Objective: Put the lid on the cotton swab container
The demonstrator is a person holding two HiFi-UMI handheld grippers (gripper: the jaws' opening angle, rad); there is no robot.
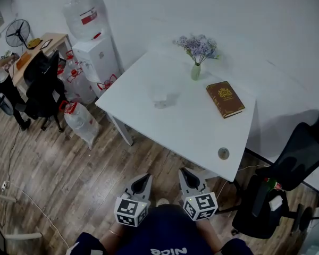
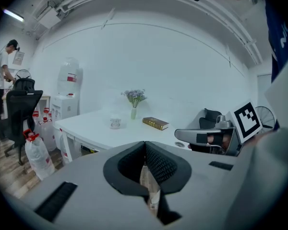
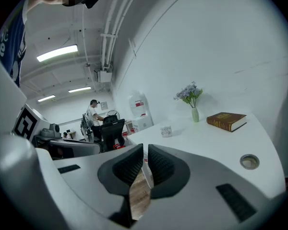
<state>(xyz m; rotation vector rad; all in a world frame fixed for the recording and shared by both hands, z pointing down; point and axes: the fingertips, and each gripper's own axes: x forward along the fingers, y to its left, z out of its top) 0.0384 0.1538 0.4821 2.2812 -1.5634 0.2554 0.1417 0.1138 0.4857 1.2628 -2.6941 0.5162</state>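
Clear plastic container [image 1: 160, 96] blurs faintly mid-table [image 1: 191, 126], left of the vase [image 1: 195, 71]. The gripper views show it upright, but the lid is indiscernible. Left gripper [image 1: 144, 178] jaws meet, empty; right gripper [image 1: 185, 172] jaws all but closed, empty.

I see the cotton swab container [image 1: 160, 96] as a small, clear, round tub standing upright on the white surface [image 1: 191, 126], on the left half as I look down, well in from the edges. It casts a faint shadow to its right. From the side it looks low and squat, with something pale inside. At this range it is too small for me to make out the lid.
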